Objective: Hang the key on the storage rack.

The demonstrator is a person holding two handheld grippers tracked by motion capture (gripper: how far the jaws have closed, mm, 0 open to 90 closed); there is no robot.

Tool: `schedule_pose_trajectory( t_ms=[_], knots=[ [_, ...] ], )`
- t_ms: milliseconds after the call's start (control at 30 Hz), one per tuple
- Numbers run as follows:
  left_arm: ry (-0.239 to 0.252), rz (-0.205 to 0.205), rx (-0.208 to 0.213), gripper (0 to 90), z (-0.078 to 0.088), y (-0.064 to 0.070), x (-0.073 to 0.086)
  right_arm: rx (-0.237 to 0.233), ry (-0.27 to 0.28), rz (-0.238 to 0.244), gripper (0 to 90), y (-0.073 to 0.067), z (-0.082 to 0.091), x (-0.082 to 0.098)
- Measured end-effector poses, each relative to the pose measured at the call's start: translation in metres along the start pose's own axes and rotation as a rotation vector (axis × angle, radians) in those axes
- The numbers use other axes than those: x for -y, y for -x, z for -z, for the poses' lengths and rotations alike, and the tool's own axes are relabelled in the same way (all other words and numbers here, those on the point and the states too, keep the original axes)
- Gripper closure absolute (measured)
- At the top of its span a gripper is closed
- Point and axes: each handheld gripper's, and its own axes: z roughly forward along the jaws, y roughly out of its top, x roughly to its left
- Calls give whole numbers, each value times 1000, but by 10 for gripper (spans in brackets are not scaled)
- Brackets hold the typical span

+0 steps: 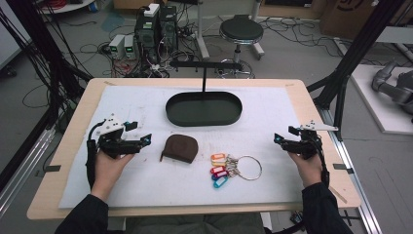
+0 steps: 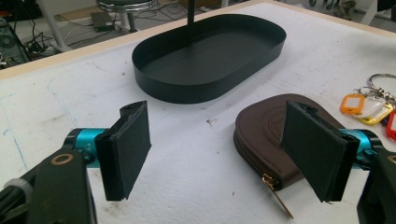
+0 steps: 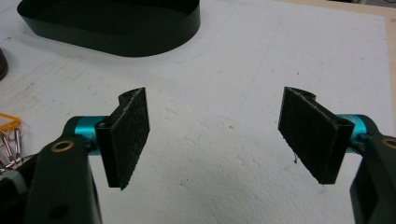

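A brown zip pouch (image 1: 179, 148) lies on the white mat (image 1: 146, 105), just right of my left gripper (image 1: 140, 132). In the left gripper view the pouch (image 2: 261, 130) sits partly behind the right jaw, and my left gripper (image 2: 219, 154) stands open with nothing in it. A key ring with coloured tags (image 1: 229, 168) lies right of the pouch; its tags (image 2: 369, 105) also appear in the left gripper view. My right gripper (image 1: 284, 134) rests at the mat's right side. It (image 3: 219, 135) is open over bare mat.
A black oval tray (image 1: 203, 119) with an upright T-shaped post (image 1: 204, 73) stands at the middle back of the mat; its wall (image 2: 187, 91) (image 3: 116, 39) is ahead of both grippers. Beyond the table are a stool (image 1: 240, 30), computers and floor cables.
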Motion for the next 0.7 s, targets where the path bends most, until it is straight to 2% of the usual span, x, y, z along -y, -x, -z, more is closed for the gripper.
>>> schedule_pose_trajectory(
  t_ms=[367,533,600,700],
  knots=[
    [-16,-5,14,249,-4,6,1,-2,3,2,261,0,0,0],
    [-23,-9,13,251,-5,6,1,-21,1,15,311,-3,2,0],
    [-21,-7,11,251,-6,6,1,-55,-1,34,363,-8,3,0],
    [-27,-9,7,250,-6,5,1,-75,-8,48,406,-12,3,0]
  ],
)
